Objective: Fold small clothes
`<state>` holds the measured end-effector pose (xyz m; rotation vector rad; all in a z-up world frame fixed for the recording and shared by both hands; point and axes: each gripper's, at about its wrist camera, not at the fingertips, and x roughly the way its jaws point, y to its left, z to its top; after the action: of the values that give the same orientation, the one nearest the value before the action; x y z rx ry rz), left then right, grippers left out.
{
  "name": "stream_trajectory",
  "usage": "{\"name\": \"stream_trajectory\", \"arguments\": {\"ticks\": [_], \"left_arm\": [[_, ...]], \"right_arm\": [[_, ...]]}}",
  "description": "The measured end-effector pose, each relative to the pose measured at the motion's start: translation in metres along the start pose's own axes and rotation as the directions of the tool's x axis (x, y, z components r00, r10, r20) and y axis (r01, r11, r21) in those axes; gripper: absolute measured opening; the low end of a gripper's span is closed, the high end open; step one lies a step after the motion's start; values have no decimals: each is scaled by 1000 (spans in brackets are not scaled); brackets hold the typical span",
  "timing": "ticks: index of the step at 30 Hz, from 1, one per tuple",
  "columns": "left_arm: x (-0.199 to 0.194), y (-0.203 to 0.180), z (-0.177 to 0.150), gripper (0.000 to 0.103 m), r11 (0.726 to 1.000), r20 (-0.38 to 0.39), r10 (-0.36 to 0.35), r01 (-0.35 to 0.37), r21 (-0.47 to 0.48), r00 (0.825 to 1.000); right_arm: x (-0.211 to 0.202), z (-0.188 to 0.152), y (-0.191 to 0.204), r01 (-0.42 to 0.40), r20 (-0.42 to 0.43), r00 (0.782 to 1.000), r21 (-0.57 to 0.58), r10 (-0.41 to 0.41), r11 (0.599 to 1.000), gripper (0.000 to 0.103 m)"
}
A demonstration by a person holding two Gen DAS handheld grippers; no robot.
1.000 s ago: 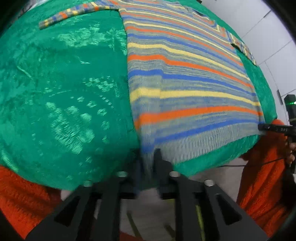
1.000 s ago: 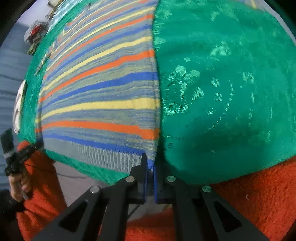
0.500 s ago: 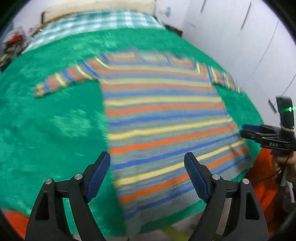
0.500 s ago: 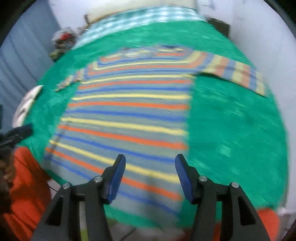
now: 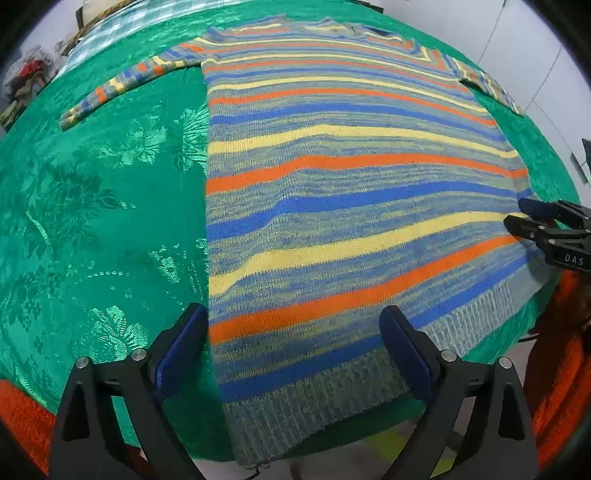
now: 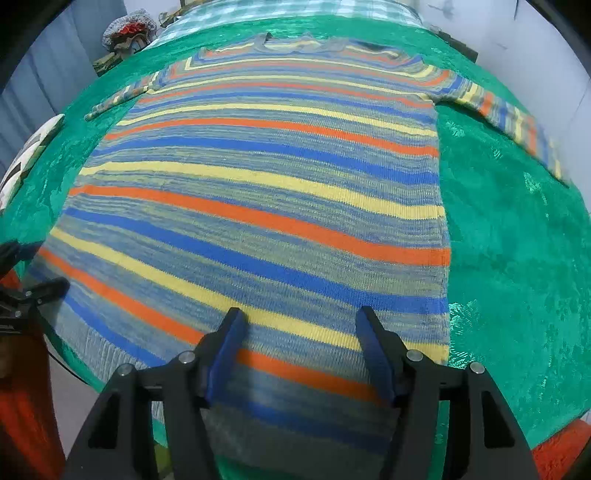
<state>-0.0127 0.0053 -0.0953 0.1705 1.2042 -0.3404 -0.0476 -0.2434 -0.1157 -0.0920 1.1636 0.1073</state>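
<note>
Lying flat, unfolded on the green cover point(image 5: 92, 206), the sweater point(image 5: 332, 206) awaits every fold; left tongs point(image 5: 291, 354) and right tongs point(image 6: 299, 354), just opened, hover spread and empty.

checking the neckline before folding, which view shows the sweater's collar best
The right wrist view: the collar sits near top centre, its curved opening visible against the green cloth. The left wrist view shows the collar only at the frame's upper edge, flattened and partly hard to read.
</note>
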Motion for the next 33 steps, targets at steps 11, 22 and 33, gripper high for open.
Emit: {"name": "stream_trajectory", "arguments": {"ticks": [11,22,33], "left_arm": [[8,-6,2,97,1000,2,5,-6,8,1000],[11,-13,3,99,1000,2,14,-14,5,1000],[12,-14,3,100,1000,5,17,-17,7,1000]], "right_arm": [[1,0,4,25,1,1000,-9,-25,1000,63],[2,0,5,32,2,1000,-12,-32,999,64],[3,0,5,38,2,999,-16,-38,999,65]]}}
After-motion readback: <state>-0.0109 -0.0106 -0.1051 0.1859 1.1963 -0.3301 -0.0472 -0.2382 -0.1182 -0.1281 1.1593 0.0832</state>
